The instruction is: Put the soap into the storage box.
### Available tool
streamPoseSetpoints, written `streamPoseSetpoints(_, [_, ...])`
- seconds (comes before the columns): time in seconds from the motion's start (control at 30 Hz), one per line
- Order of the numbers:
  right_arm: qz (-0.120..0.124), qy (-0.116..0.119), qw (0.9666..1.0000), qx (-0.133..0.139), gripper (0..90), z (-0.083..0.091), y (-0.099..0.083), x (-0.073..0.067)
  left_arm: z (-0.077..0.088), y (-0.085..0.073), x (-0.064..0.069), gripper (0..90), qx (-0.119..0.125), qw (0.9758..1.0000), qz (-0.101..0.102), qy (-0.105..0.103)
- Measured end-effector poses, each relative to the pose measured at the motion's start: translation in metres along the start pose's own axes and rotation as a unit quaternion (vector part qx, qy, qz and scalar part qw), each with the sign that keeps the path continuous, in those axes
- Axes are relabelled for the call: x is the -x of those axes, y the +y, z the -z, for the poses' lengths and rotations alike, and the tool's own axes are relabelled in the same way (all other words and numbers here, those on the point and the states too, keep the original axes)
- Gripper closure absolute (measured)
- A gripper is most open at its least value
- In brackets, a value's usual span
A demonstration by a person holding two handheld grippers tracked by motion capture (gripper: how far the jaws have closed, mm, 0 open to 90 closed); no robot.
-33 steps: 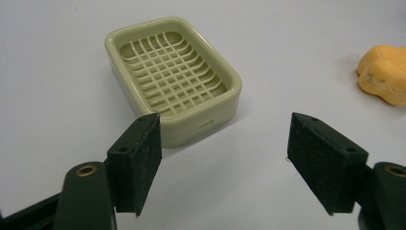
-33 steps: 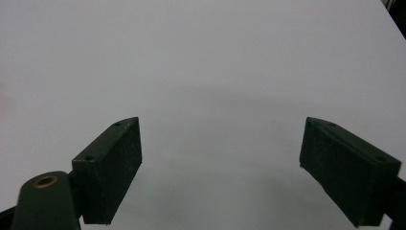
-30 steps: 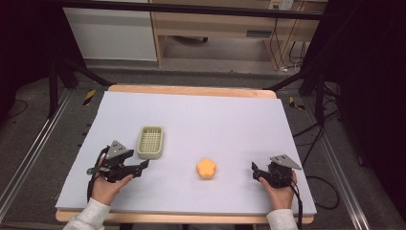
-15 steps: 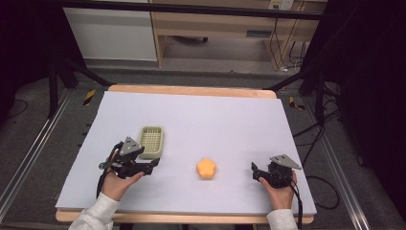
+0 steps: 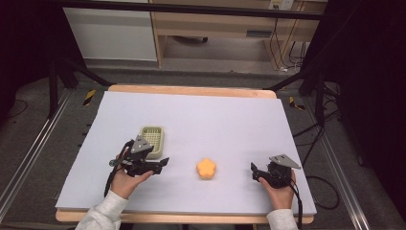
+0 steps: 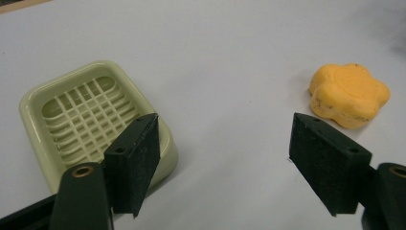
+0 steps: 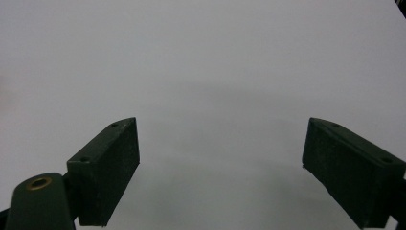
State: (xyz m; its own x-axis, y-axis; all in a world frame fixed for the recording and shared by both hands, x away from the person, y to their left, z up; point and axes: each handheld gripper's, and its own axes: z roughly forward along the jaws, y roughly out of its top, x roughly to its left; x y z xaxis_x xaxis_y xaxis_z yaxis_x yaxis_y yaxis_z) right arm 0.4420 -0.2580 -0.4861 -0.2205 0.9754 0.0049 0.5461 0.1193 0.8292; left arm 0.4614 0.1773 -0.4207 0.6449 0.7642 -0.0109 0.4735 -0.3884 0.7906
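Hovering low over the pale table, the left gripper sits just in front of the green soap dish and points toward the orange flower-shaped soap, which lies near the middle of the table's front half, apart from both grippers. Its jaws have just been opening and stand parted with nothing between them; in the left gripper view the dish shows behind the left jaw and the soap beyond the right one. At the table's right front, the right gripper rests in the person's hand, jaws spread wide over bare table, gripping nothing.
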Motion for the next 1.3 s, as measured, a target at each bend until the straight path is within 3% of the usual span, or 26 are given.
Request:
streamPoseSetpoints(0.53, [0.0,0.002,1.0,-0.001,12.9,0.0,0.0,0.0,-0.01,0.018,0.021,25.5,-0.013,0.9993,-0.03,-0.018])
streamPoseSetpoints(1.0, [0.001,0.005,1.0,-0.003,13.1,0.0,0.0,0.0,-0.024,0.03,0.043,24.1,-0.024,0.9973,-0.06,-0.036])
streamPoseSetpoints(1.3, [0.001,0.005,1.0,-0.003,13.2,0.0,0.0,0.0,-0.031,0.033,0.05,23.2,-0.036,0.9962,-0.065,-0.045])
